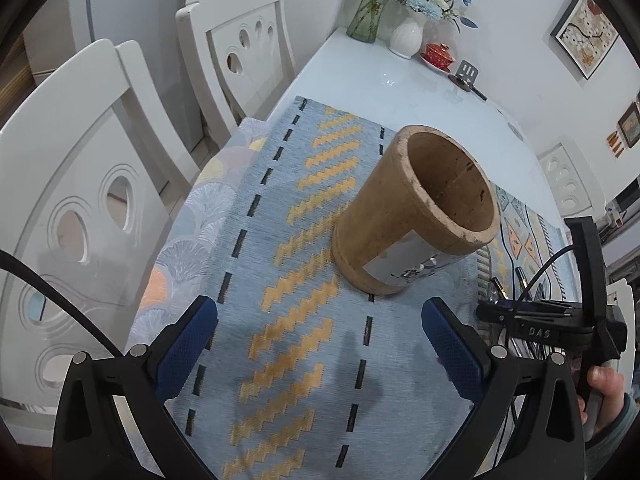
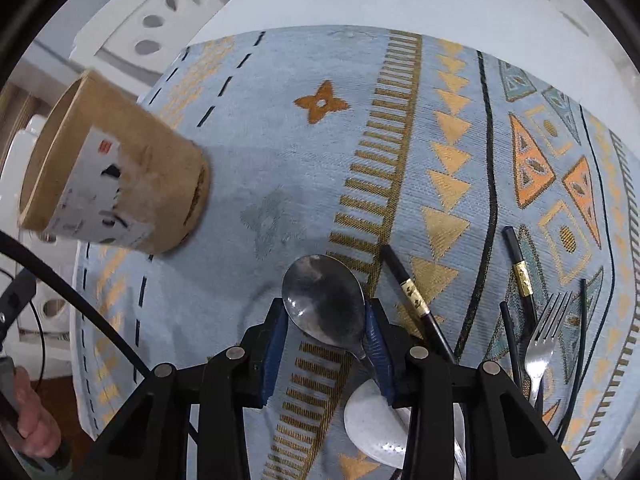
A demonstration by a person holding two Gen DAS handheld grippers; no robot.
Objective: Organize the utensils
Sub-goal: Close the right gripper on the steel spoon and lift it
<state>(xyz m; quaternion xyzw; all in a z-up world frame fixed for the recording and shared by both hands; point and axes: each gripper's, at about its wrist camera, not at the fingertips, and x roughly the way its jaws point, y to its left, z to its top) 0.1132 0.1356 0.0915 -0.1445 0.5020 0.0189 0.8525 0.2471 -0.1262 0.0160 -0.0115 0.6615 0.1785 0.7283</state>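
Centrally on the worktop (image 1: 360, 76), the patterned cloth (image 1: 304, 264) carries the empty bamboo holder (image 1: 416, 208) upright at frame centre-right, the left gripper (image 1: 320, 344) fingers spread on nothing, while the right gripper (image 2: 326, 344) fingers pinch the metal spoon (image 2: 324, 300) at lower centre, left of black chopsticks (image 2: 416, 300) and fork (image 2: 544, 336).

Open left claw (image 1: 320, 344), upright bamboo holder (image 1: 416, 212), patterned blue cloth (image 1: 256, 184)

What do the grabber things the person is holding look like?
Both are black plastic frames with round silver bolts and dark blue bumpy pads on the fingers. The left gripper has a thin black cable beside it. The right gripper has pale letters on its body. A grey-green sleeve shows.
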